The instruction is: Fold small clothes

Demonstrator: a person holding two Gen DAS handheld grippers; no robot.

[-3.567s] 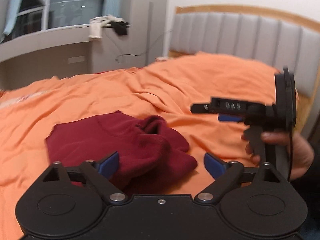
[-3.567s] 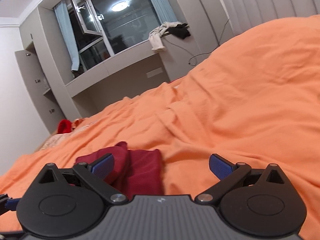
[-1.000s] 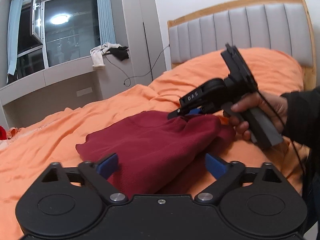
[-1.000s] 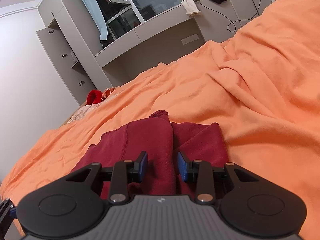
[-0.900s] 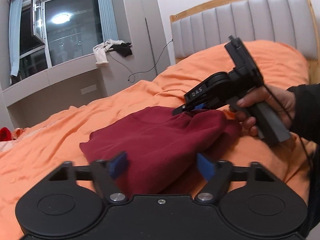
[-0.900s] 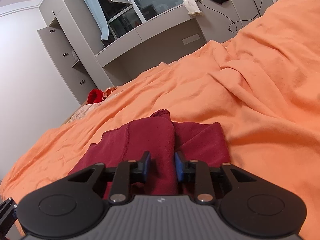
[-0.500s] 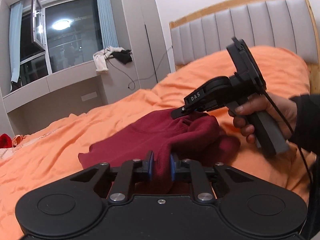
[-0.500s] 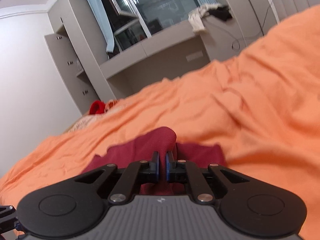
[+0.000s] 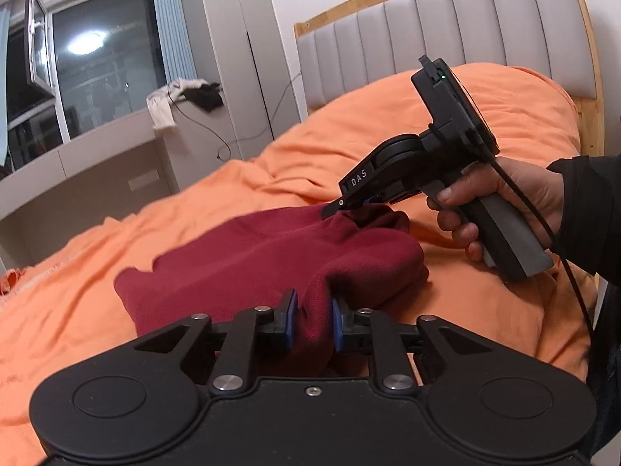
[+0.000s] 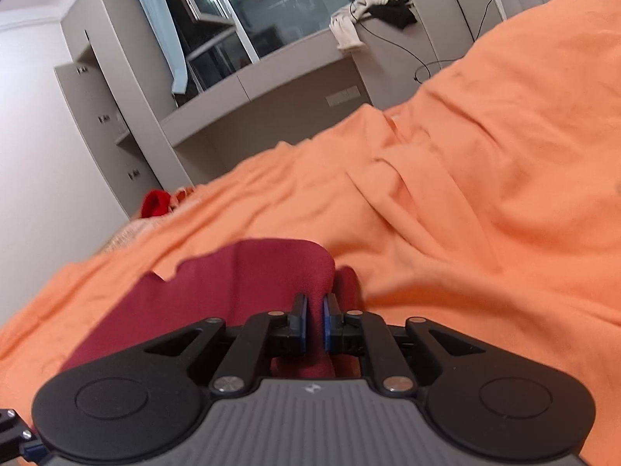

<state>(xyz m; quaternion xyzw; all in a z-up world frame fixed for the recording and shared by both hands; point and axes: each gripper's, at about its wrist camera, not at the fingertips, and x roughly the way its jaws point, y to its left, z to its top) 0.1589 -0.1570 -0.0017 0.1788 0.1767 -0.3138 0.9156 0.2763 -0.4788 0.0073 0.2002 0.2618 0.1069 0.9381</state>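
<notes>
You are working with two grippers on one dark red garment point(image 9: 248, 256), which is lying on the orange bed point(image 9: 388, 147). Your left gripper point(image 9: 312, 320) is pinching a raised fold at the garment's near edge, its jaws having just eased slightly. Your right gripper point(image 10: 314, 324), held in your hand point(image 9: 500, 198), is pinching the far edge, jaws likewise slightly eased.

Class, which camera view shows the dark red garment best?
The left wrist view: the dark red garment spreads across the orange bedcover, both pinched spots visible. The right wrist view shows only one bunched, blurred end.
</notes>
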